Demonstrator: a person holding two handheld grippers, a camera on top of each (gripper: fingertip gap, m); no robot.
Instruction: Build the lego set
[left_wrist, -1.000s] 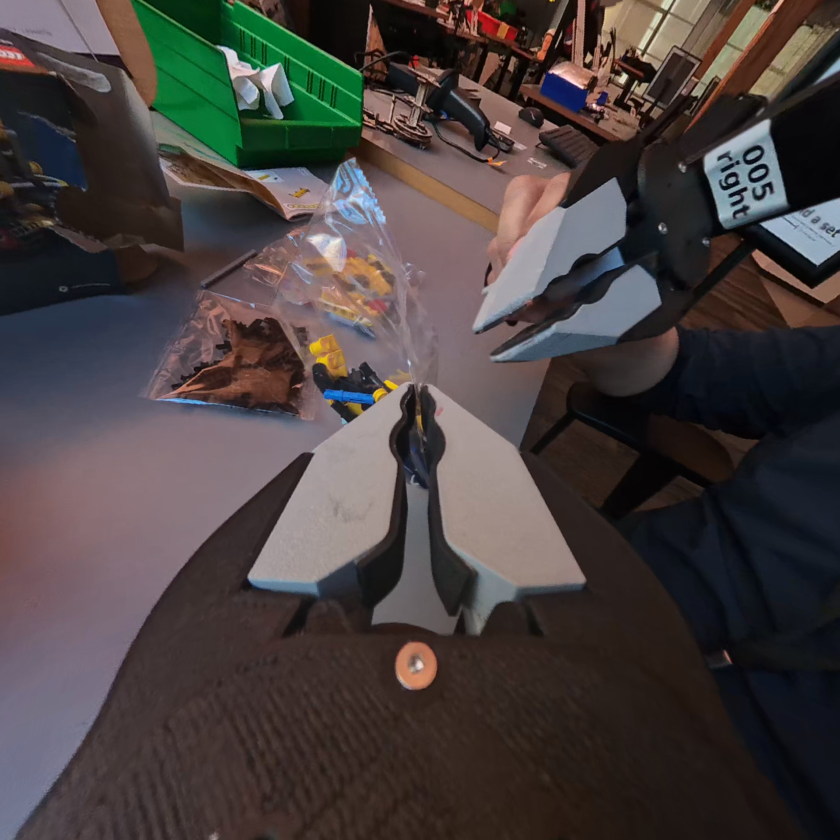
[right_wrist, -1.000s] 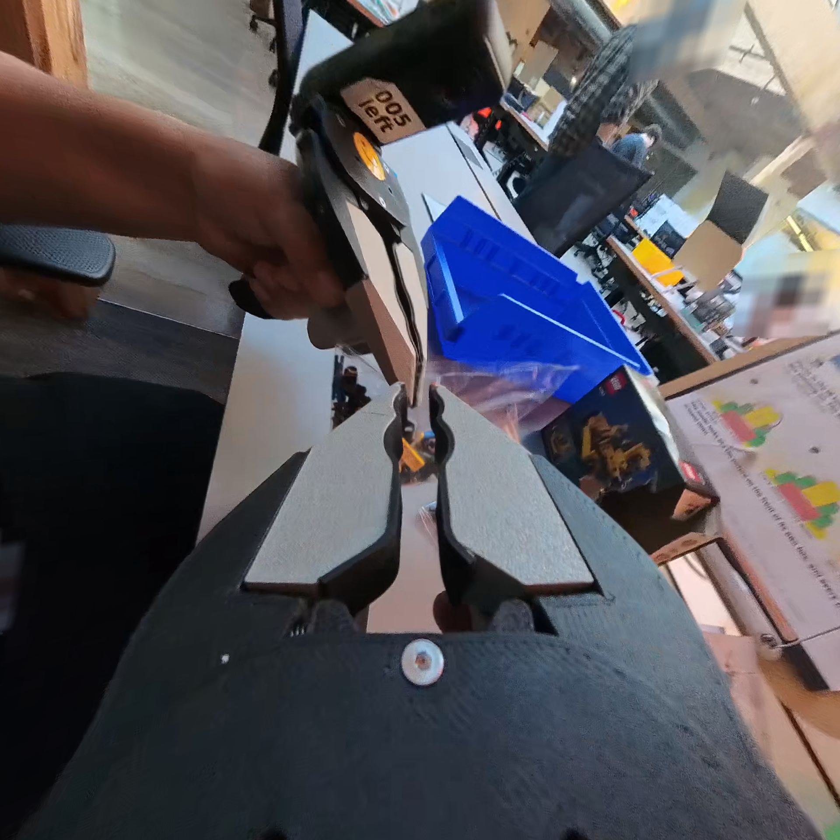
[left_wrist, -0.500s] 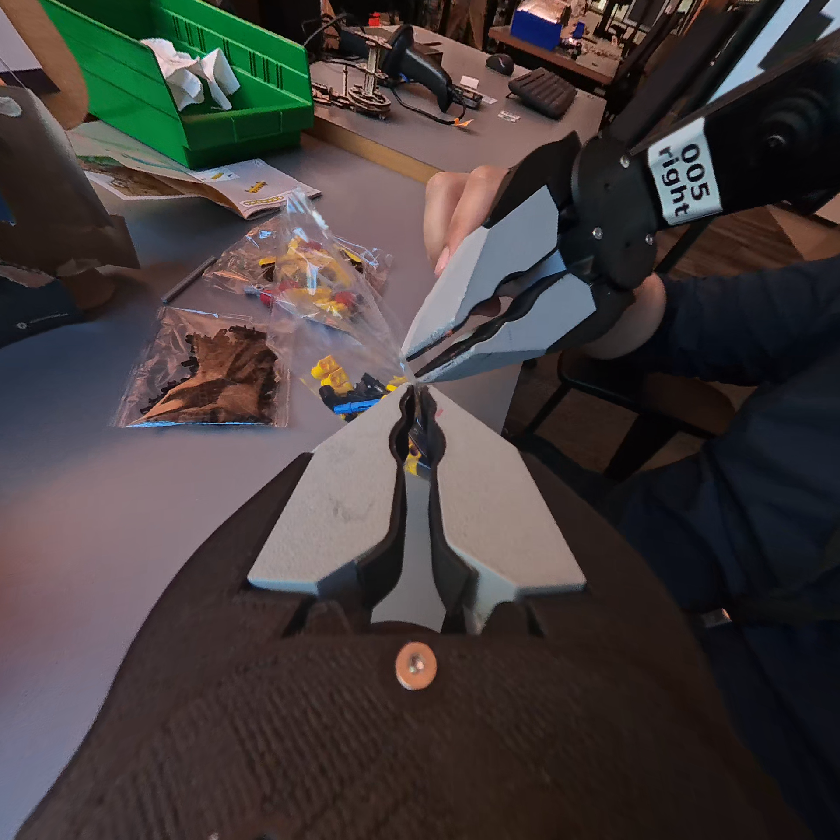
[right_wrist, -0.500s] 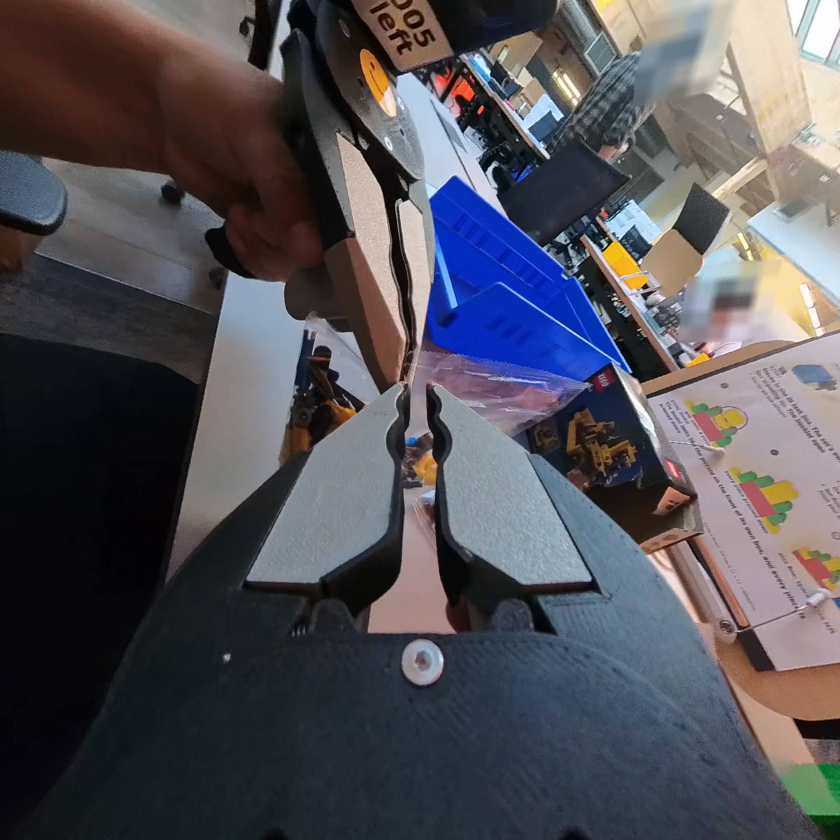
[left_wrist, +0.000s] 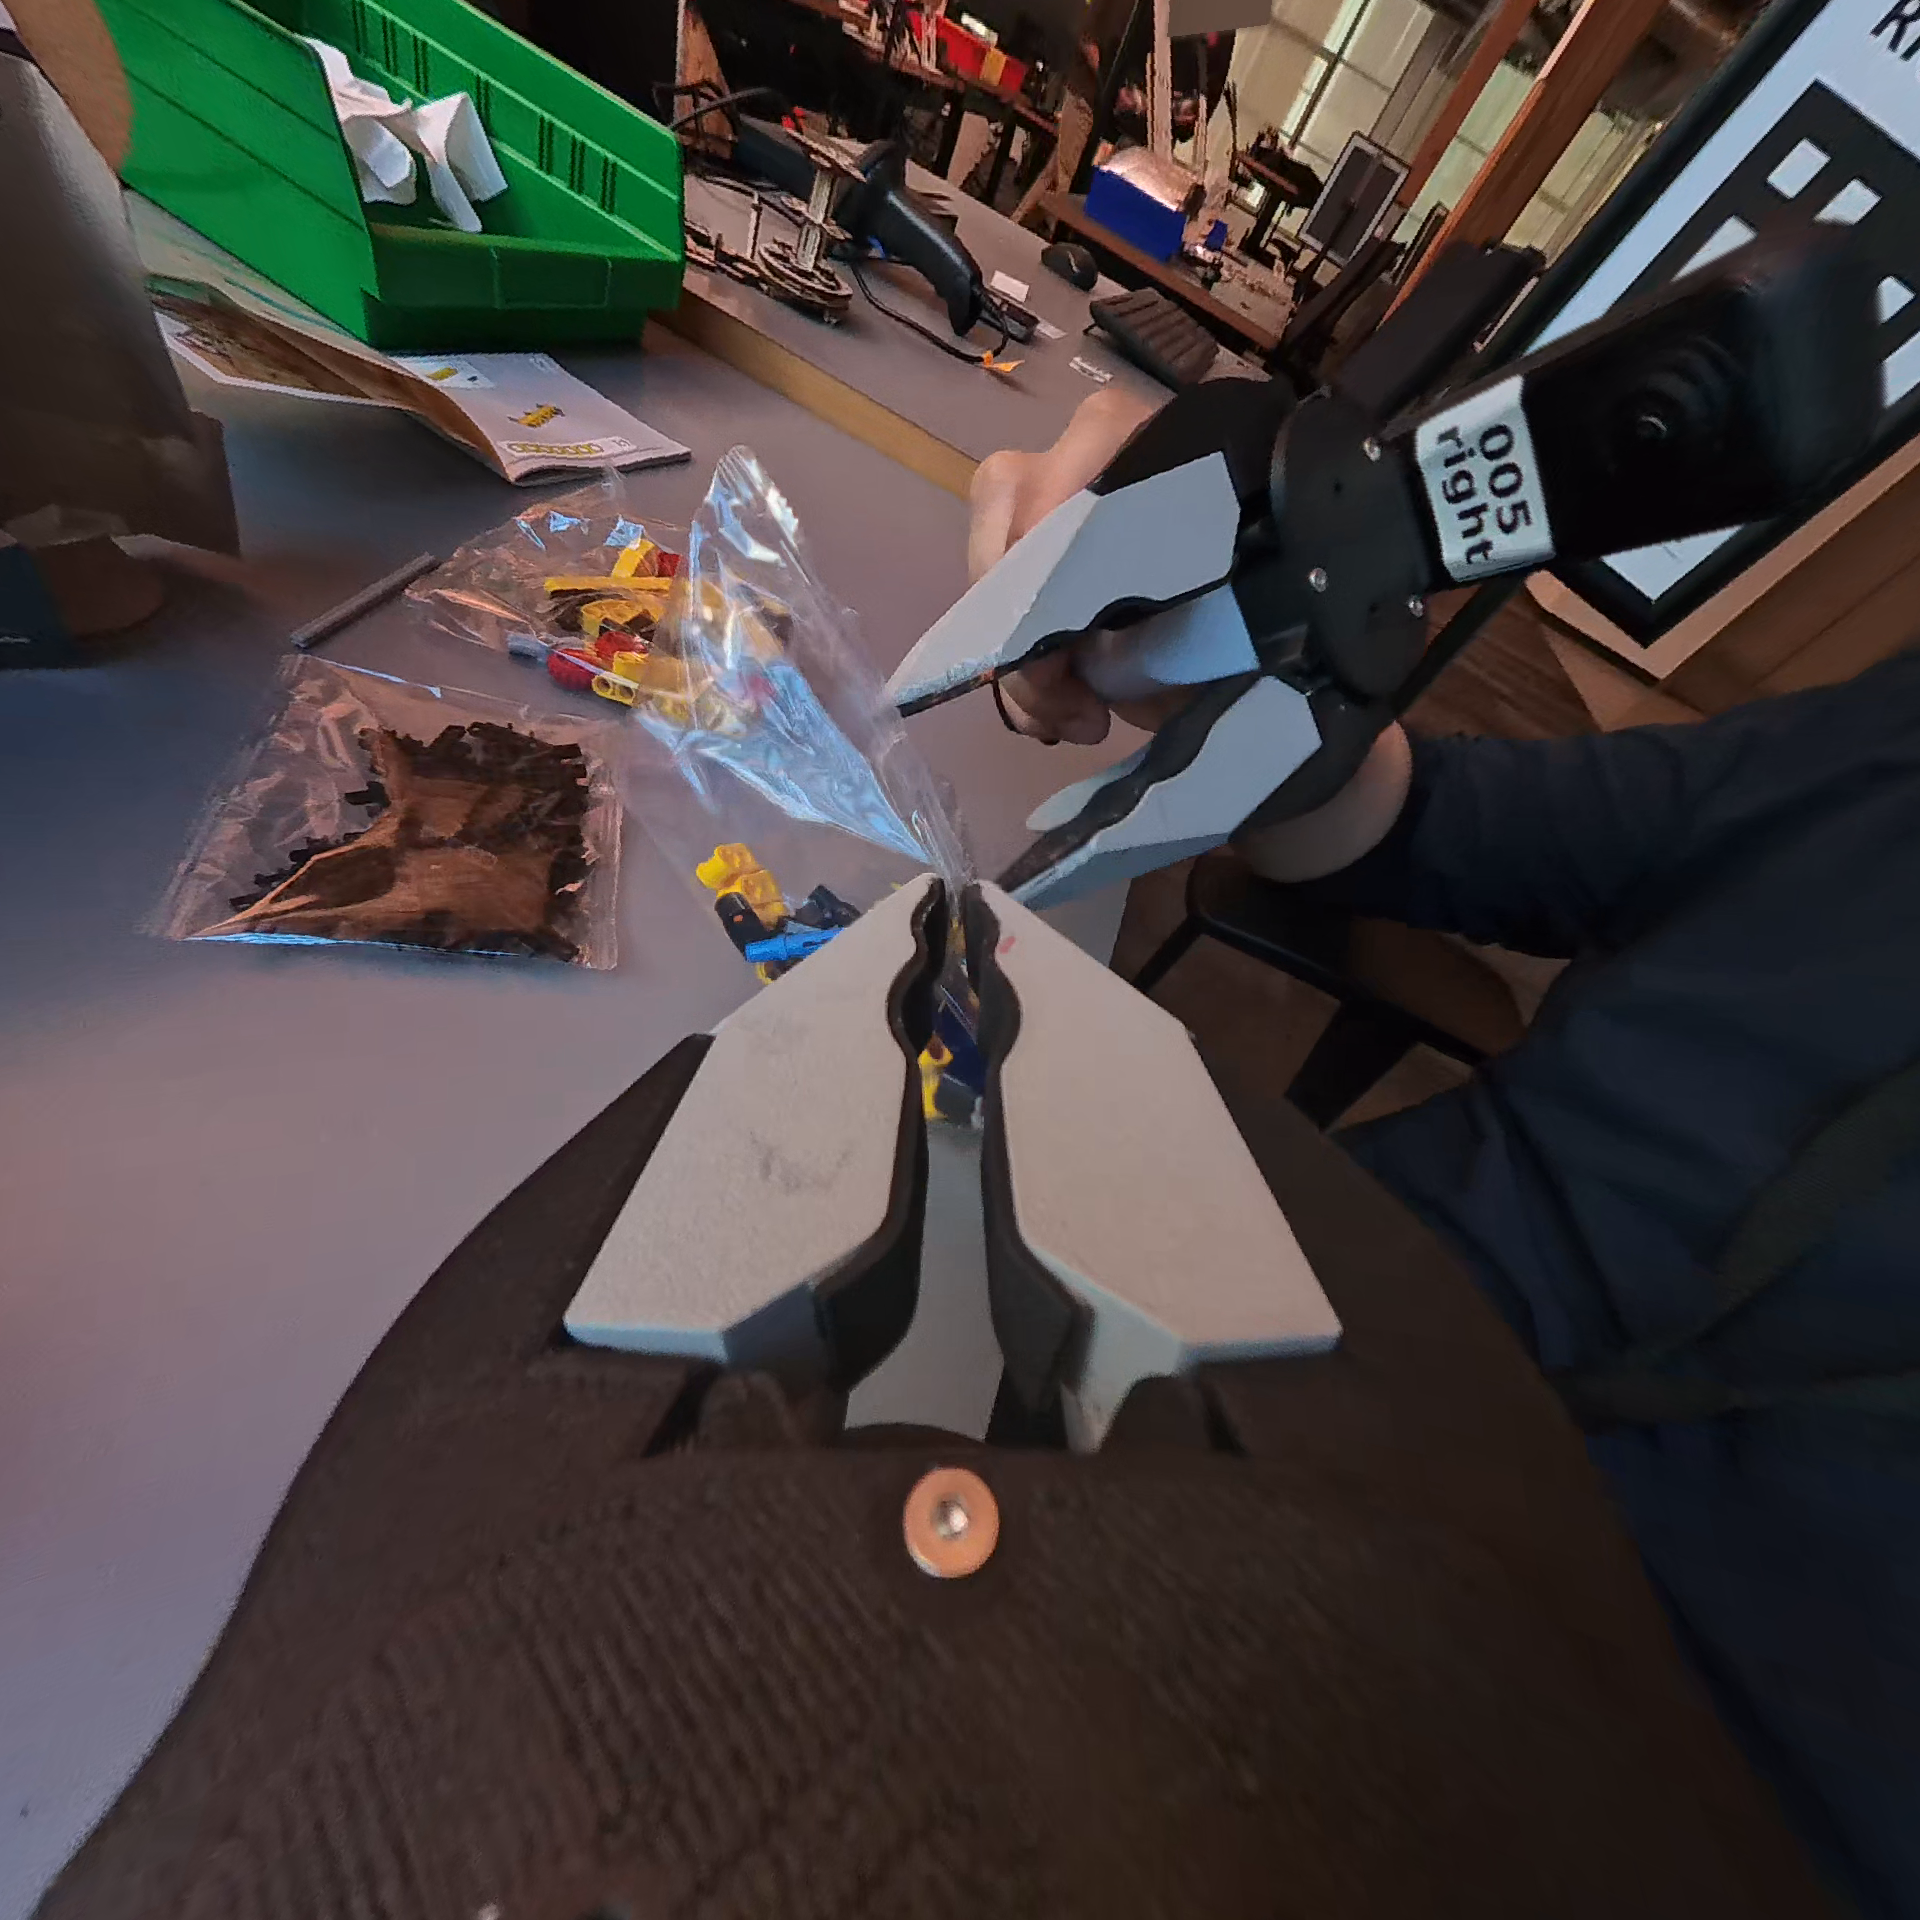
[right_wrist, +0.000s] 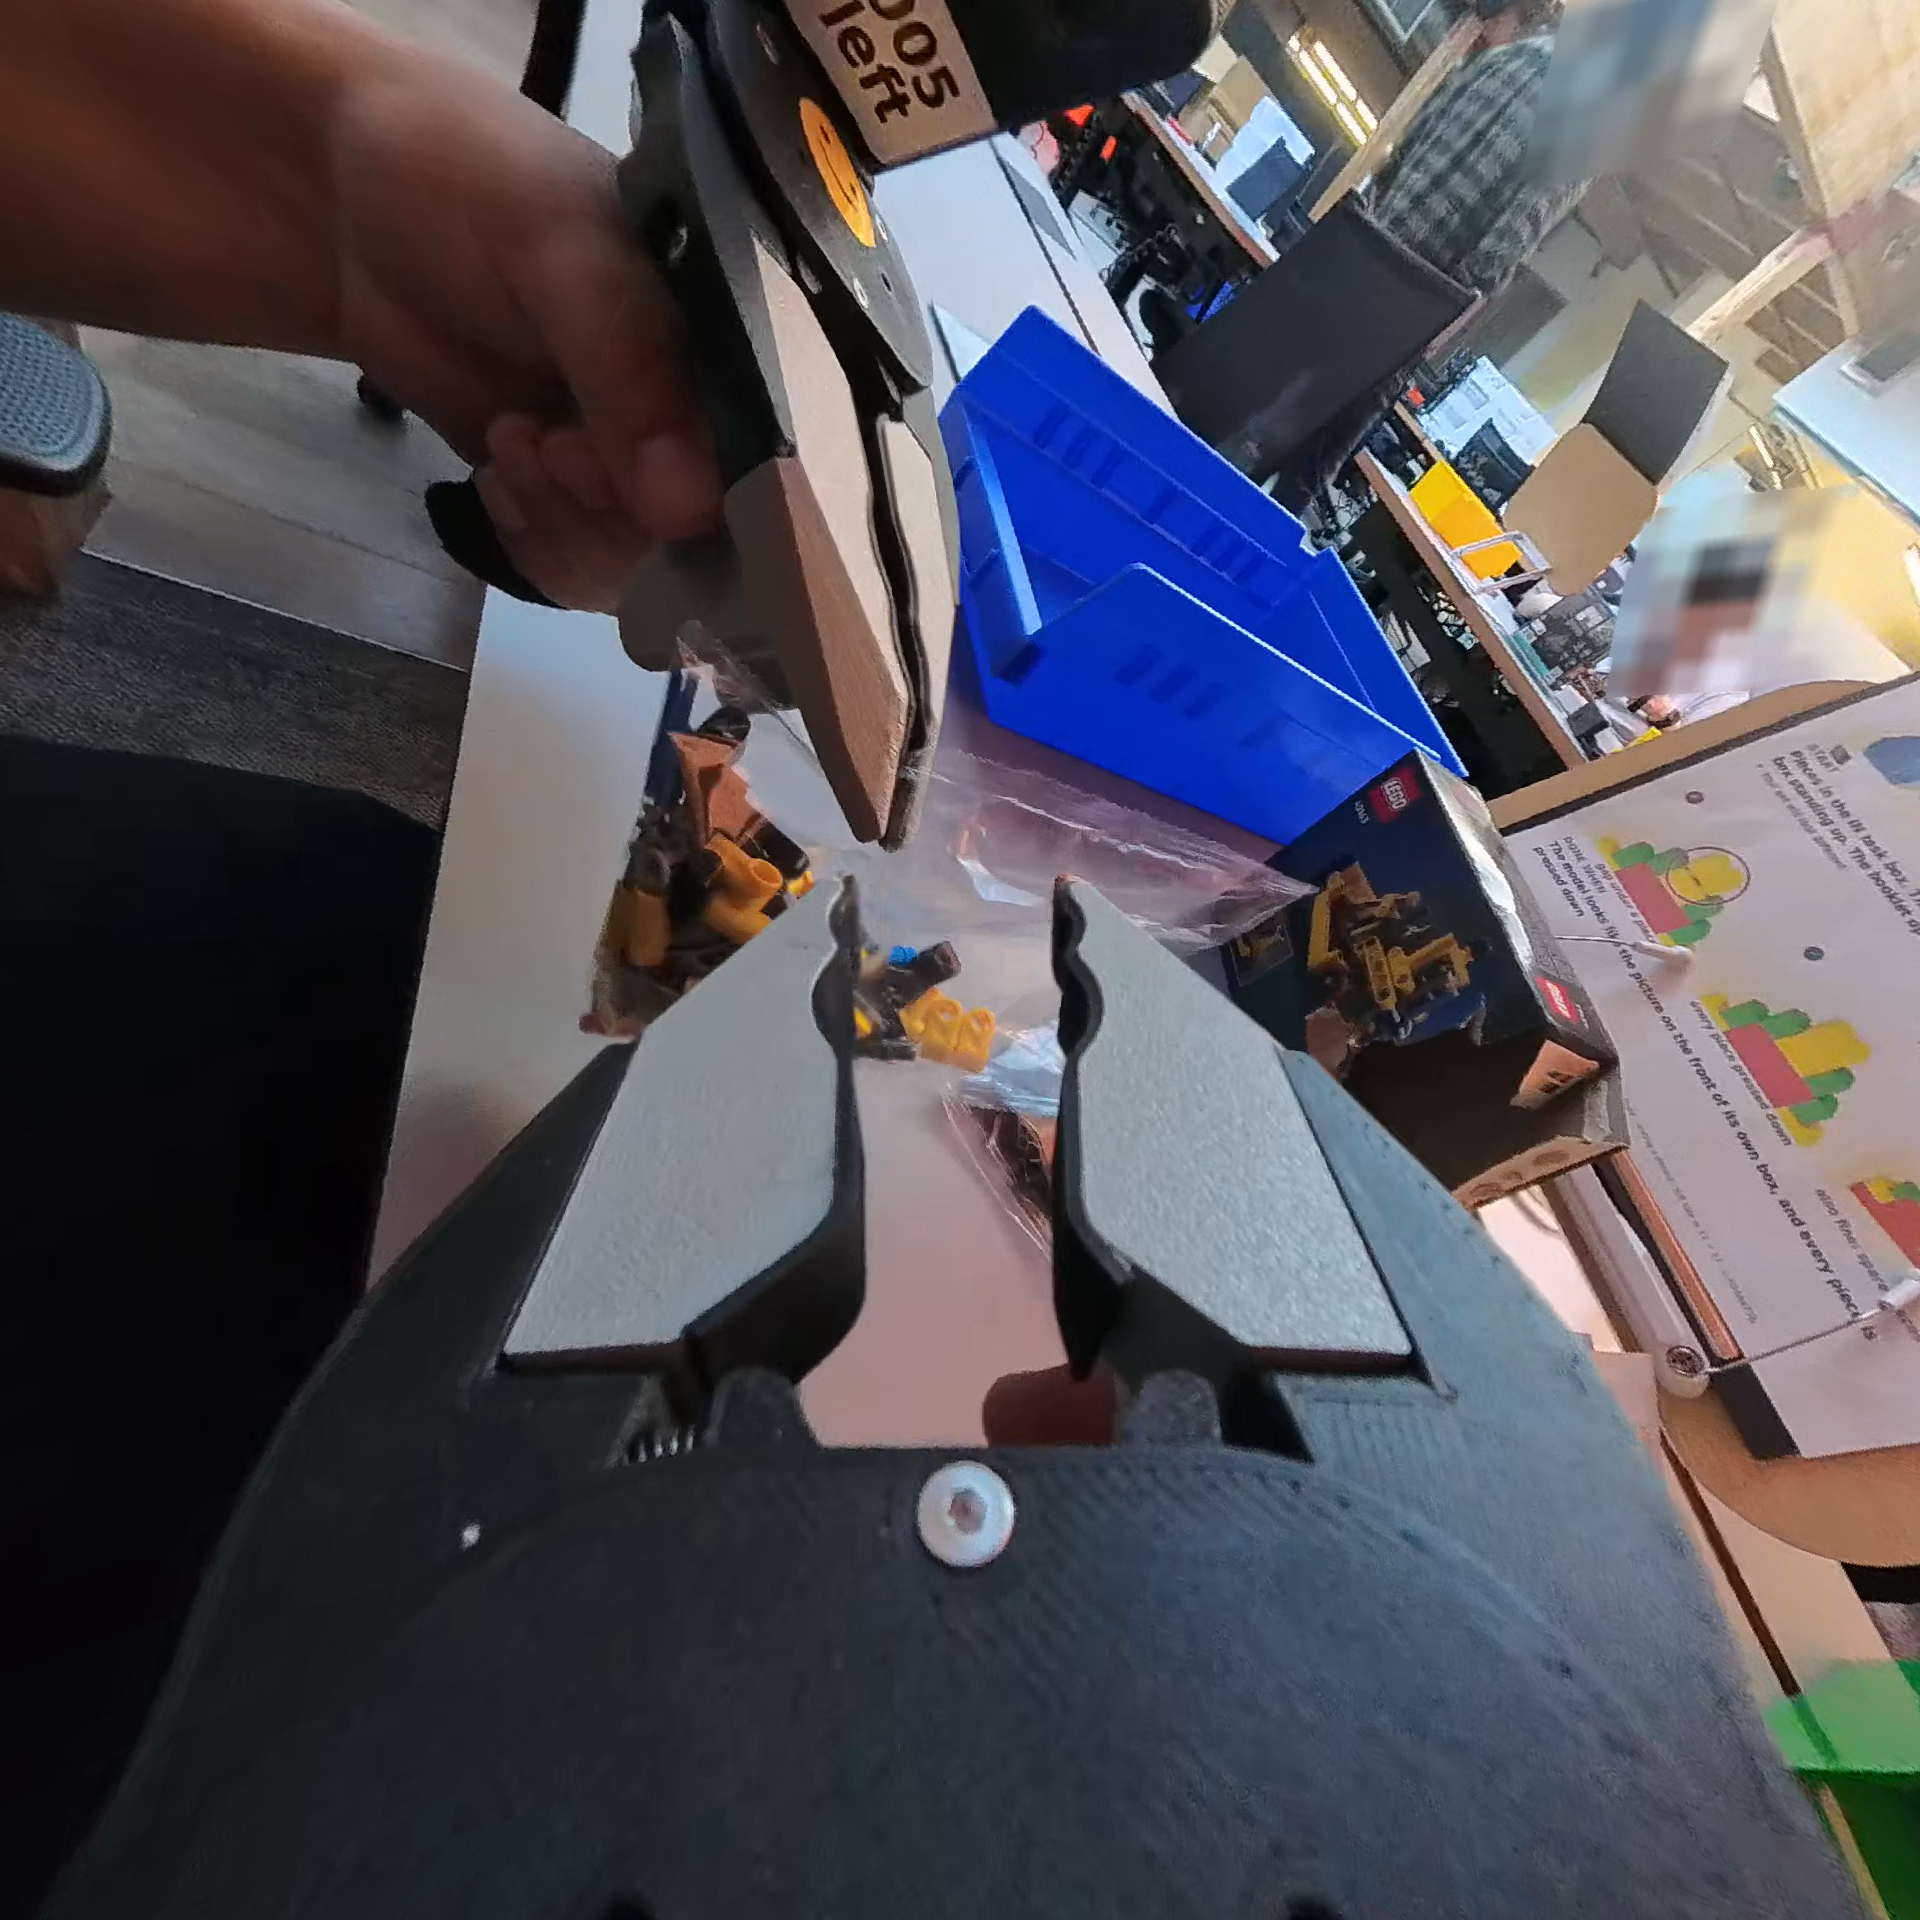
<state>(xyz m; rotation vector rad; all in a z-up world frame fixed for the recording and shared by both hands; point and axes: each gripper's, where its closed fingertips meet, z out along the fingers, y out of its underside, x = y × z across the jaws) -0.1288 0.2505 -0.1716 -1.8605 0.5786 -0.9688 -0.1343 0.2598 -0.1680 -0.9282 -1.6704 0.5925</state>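
Building has barely begun: the left gripper (left_wrist: 951, 899) pinches a clear parts bag (left_wrist: 800, 727), the right gripper (right_wrist: 951, 914) gapes wide, bricks remain bagged.

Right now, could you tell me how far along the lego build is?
Early unpacking. Done: three clear plastic bags of parts are out of the dark printed cardboard box, and the paper instruction booklet lies on the grey table. In hand: the left tool pinches one clear bag by its corner; the right tool is open beside it. Left: opening bags; no assembled pieces show.
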